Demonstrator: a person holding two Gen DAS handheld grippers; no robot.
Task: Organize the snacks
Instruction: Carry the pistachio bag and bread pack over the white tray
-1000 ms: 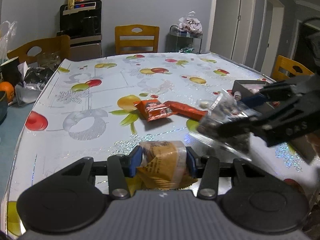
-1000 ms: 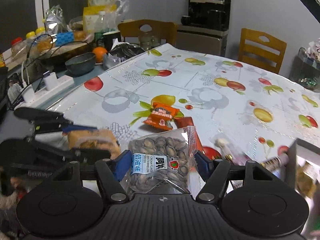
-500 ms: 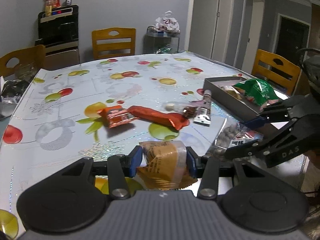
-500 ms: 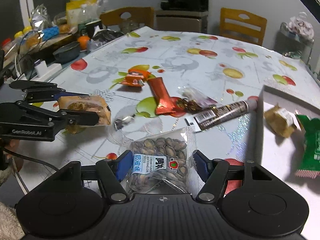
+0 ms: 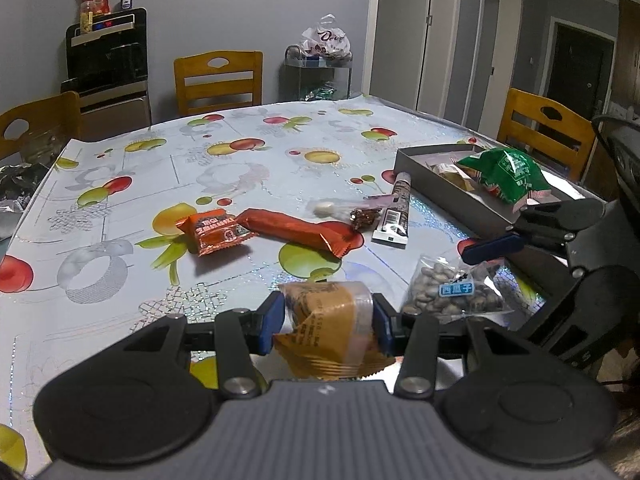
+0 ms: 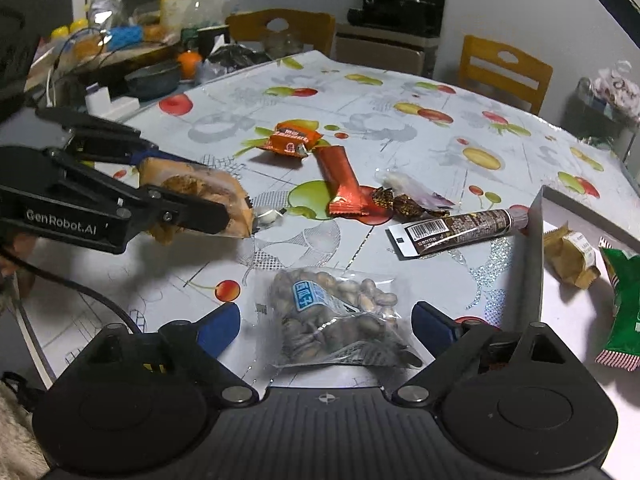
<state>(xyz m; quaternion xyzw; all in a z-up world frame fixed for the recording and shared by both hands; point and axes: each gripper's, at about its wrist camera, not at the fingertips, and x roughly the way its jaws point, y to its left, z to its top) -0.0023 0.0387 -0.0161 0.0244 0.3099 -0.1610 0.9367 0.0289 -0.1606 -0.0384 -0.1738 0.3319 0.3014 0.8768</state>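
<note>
My left gripper (image 5: pixel 329 320) is shut on a tan wrapped cake (image 5: pixel 328 330) and holds it above the table near its front edge; it also shows in the right wrist view (image 6: pixel 192 192). My right gripper (image 6: pixel 326 324) is open, its jaws wide apart on either side of a clear bag of seeds (image 6: pixel 332 312), which lies loose on the table (image 5: pixel 452 290). A grey tray (image 5: pixel 448 188) at the right holds a green packet (image 5: pixel 506 174) and a tan snack (image 6: pixel 570 254).
On the fruit-print tablecloth (image 5: pixel 240 152) lie an orange packet (image 5: pixel 218 230), a long red bar (image 5: pixel 300 230), a dark brown tube (image 6: pixel 456 228) and small wrapped candies (image 6: pixel 404 200). Wooden chairs (image 5: pixel 218 80) stand around. Clutter and a bowl (image 6: pixel 154 80) sit at the left.
My right gripper has opened and let go of the seed bag, which now lies on the table. Both views have swung toward the tray. The left gripper still holds the cake.
</note>
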